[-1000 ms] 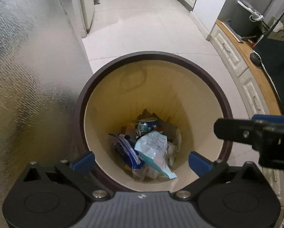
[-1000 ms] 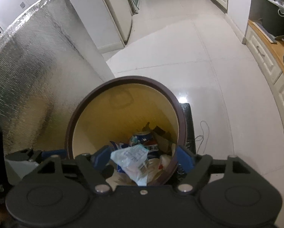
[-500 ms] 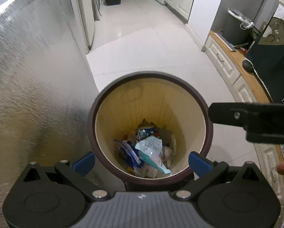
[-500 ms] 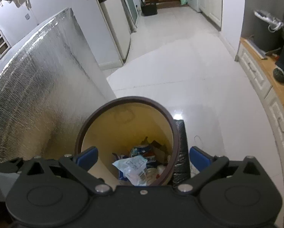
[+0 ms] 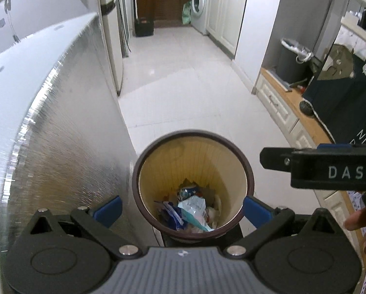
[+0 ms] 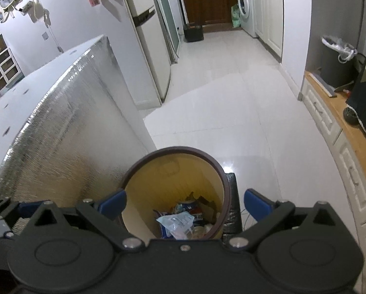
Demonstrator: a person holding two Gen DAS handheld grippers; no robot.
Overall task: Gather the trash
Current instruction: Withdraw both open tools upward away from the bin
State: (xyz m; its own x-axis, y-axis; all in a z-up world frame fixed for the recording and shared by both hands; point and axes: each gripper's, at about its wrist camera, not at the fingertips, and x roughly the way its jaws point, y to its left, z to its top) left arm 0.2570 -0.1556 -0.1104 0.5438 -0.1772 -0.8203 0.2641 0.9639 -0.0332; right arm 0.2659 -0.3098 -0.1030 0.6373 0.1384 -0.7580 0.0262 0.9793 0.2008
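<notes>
— Silver foil panel (image 5: 60, 127) is standing on the left, and my left gripper (image 5: 181, 208) is hanging beside it with its blue fingers spread wide, grasping nothing. Where is the trash sitting?

— Down in the bin (image 5: 249, 171), just right of the panel, near me and below both tools. My right gripper (image 6: 185, 202) has just been opening its jaws; they are standing fully apart with nothing between them, and the clear wrapper (image 6: 175, 221) is lying loose on top of the pile.

— So how am I doing this step well?

— I am judging the drop as done, so I am keeping both tools clear of the dark brown rim and not brushing the panel while looking for the next piece.

— And how is the trash looking?

— Crumpled: a blue and white packet (image 5: 171, 212) on the left, the pale wrapper in the middle, a printed can (image 5: 187, 192) behind it, white paper on the right. It is filling only the bottom of the cream-walled bin.
</notes>
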